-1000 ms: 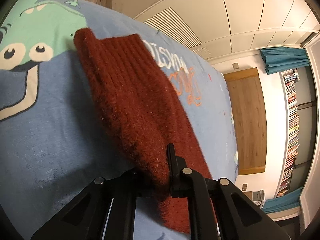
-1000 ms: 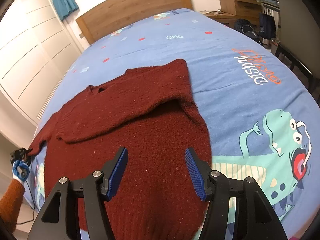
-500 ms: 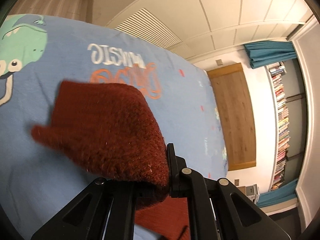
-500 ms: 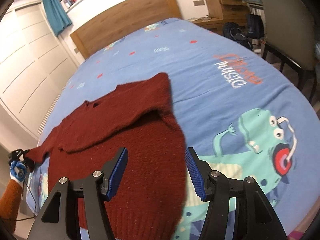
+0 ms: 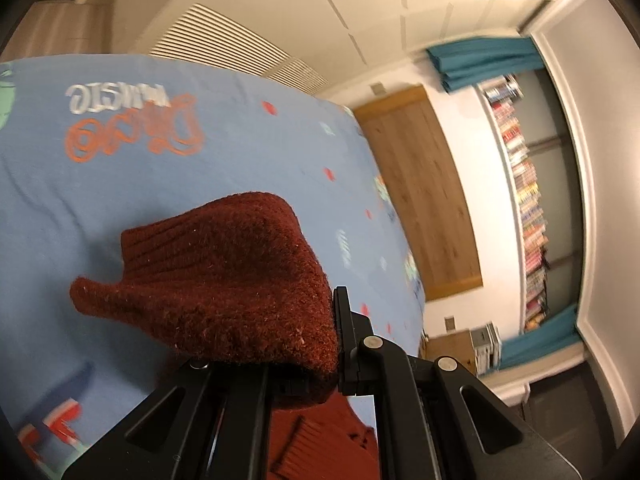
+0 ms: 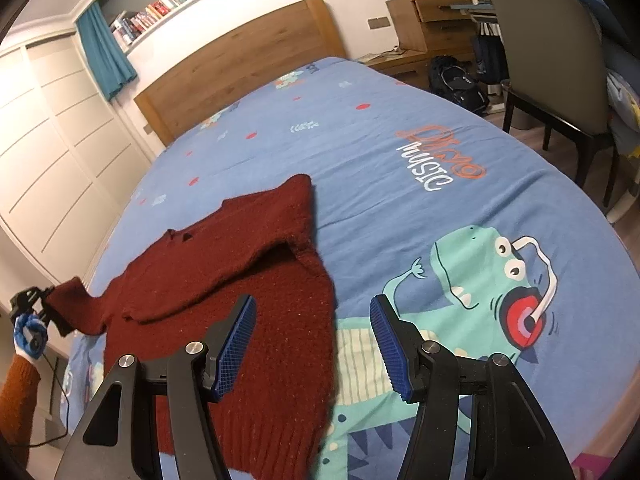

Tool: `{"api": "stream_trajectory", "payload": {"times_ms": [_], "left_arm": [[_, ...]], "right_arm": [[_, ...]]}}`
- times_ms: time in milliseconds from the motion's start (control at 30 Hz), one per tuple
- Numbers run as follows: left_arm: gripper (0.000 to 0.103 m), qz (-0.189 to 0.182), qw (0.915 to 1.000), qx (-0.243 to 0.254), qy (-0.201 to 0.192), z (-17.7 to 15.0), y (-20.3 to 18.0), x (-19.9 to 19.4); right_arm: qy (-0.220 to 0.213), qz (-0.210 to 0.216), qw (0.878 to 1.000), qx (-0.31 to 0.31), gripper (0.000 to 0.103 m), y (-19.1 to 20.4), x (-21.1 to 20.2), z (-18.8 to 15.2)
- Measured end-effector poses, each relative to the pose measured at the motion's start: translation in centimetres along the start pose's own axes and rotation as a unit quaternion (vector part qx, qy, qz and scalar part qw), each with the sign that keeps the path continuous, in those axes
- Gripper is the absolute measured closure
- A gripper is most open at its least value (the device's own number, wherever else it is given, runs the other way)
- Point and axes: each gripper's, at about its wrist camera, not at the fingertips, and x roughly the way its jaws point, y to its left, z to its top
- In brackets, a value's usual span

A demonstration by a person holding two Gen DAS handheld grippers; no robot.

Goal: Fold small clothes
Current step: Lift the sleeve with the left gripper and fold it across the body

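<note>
A dark red knitted sweater (image 6: 224,280) lies spread on the blue bedspread (image 6: 400,128), its right sleeve folded across the chest. My left gripper (image 5: 320,344) is shut on the left sleeve's cuff (image 5: 224,280) and holds it lifted above the bed; the sleeve droops over the fingers. In the right wrist view the left gripper (image 6: 30,308) is at the far left edge, holding the raised sleeve (image 6: 76,304). My right gripper (image 6: 312,336) is open and empty, hovering above the sweater's lower body near its right side.
The bedspread has a green dinosaur print (image 6: 480,288) and "Dino Music" lettering (image 6: 436,160). A wooden headboard (image 6: 240,68) stands at the far end. A chair (image 6: 552,64) and a nightstand (image 6: 432,36) are on the right. White wardrobe doors (image 6: 52,152) line the left.
My left gripper has lifted the sleeve off the bed and carried it inward over the sweater. My right gripper has stayed open, and its view has pulled back and up a little.
</note>
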Motion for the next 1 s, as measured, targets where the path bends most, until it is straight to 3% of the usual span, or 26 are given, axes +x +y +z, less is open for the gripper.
{"api": "stream_trajectory", "payload": {"times_ms": [267, 567, 767, 1000], "left_arm": [[0.097, -0.036, 0.9948, 0.070, 0.064, -5.1, -8.0, 4.4], [0.097, -0.074, 0.9763, 0.131, 0.156, -14.5, -15.5, 10.0], [0.097, -0.050, 0.9531, 0.186, 0.234, -23.1, -17.7, 13.9], [0.097, 0.042, 0.9152, 0.253, 0.311, -31.9, -14.4, 17.6]], "right_arm": [[-0.008, -0.002, 1.000, 0.026, 0.042, -2.4, -1.3, -0.9], [-0.011, -0.012, 0.998, 0.058, 0.042, -5.6, -2.4, -2.2], [-0.006, -0.017, 0.997, 0.076, 0.042, -7.3, -2.2, -3.3], [0.007, -0.017, 0.996, 0.090, 0.042, -8.5, -1.5, -4.5]]}}
